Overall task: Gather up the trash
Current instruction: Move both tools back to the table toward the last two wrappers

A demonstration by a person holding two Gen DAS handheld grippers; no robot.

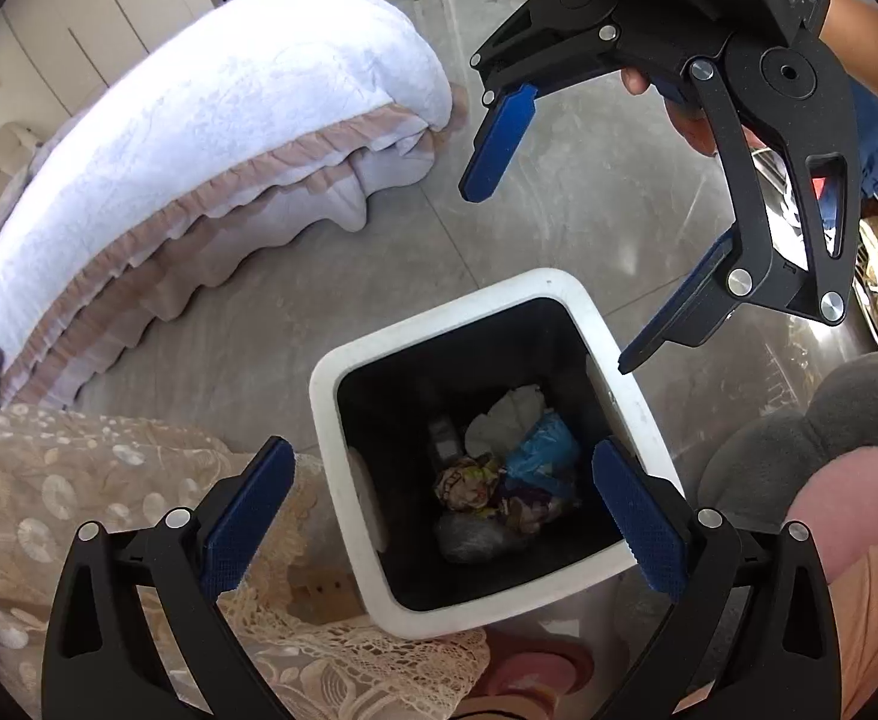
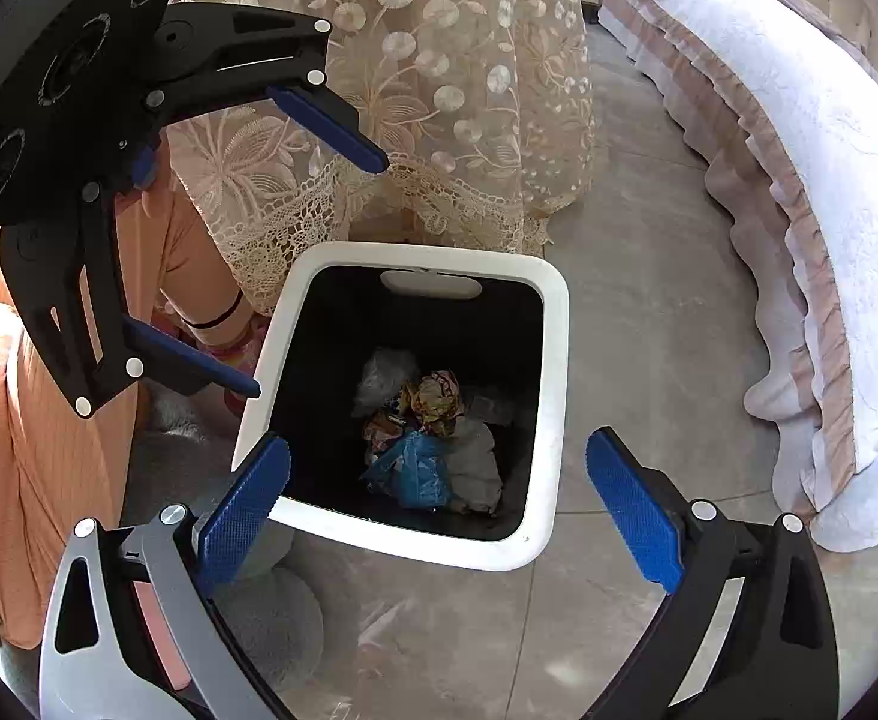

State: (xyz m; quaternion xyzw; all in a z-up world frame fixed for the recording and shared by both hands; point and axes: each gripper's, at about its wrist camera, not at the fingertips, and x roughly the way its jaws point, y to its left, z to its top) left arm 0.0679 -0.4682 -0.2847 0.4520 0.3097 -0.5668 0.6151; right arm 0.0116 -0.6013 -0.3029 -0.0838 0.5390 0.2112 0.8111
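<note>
2 tongs (image 1: 439,516) (image 2: 439,510) released, square white bin (image 2: 550,360), crumpled wrappers (image 2: 433,396) inside

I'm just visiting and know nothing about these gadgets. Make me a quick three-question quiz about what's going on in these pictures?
1. True or false: the right gripper is clamped on a piece of trash.
2. Which item lies inside the white bin? A) a glass bottle B) a crumpled blue bag C) a shoe
3. Fill in: the left gripper hangs above the bin with its jaws ____.

Key
1. False: both its blue pads are apart with nothing between them.
2. B, lying among a white tissue and a patterned wrapper.
3. open
</note>
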